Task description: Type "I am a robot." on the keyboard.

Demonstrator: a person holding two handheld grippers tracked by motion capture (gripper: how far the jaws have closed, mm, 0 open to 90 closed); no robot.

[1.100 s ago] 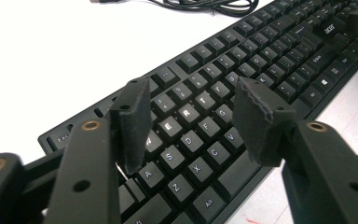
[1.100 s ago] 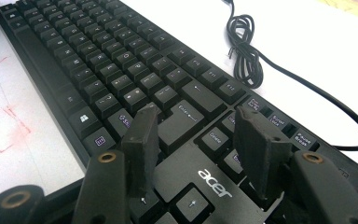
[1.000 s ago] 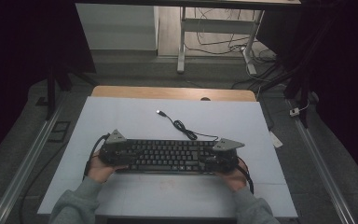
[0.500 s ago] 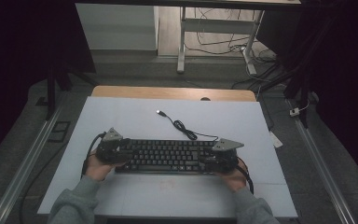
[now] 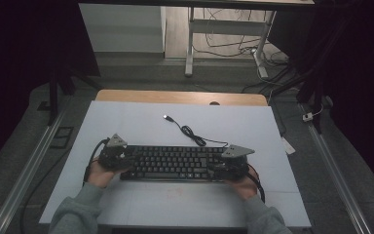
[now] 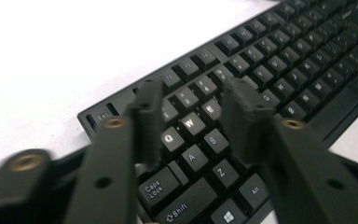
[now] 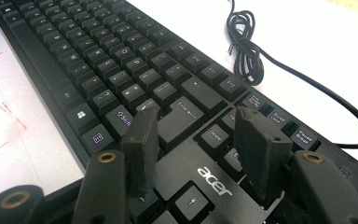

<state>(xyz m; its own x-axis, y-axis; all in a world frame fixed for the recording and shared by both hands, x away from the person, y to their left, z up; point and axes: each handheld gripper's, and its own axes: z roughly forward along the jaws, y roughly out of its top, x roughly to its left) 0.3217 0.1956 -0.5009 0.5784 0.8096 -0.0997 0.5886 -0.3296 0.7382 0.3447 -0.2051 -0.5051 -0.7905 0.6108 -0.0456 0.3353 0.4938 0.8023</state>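
**A dim lab or test room**

A white tabletop (image 5: 141,122) stands on grey carpet between metal floor rails (image 5: 24,170). Beyond its far edge, loose cables (image 5: 224,36) trail under a metal-legged desk (image 5: 190,48); dark curtains (image 5: 24,48) close both sides.

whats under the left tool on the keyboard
Under the left tool, whose jaws have just been closing with nothing between them, lie the keyboard letter keys Q, W, A, S. The keys beneath its arms are covered.

Dim, dark-edged high view; bright, washed-out table in the gripper views, with motion-blurred left jaws.
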